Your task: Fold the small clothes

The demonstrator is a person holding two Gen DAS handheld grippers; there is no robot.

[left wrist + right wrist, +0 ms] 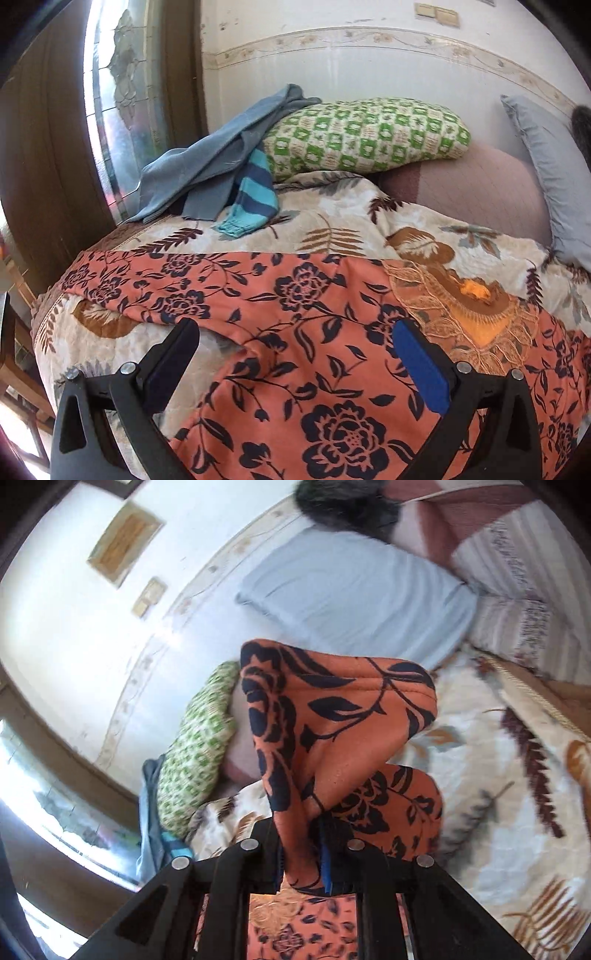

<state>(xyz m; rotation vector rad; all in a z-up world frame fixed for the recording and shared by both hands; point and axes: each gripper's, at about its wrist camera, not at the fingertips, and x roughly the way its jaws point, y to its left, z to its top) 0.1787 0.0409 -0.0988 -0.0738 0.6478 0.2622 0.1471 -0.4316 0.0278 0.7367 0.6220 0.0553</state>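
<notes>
In the left wrist view, the left claw (295, 343) is held released above the orange floral garment (295, 369) spread on the bed (351, 218). In the right wrist view, the right claw (304, 856) is clenched on a lifted fold of it at lower centre.

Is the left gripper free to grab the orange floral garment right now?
Probably yes. The left gripper is open right over the orange floral garment, nothing between them.

A green checked pillow (369, 134) and grey pillow (550, 177) lie on the leaf-print blanket (369, 225).
</notes>
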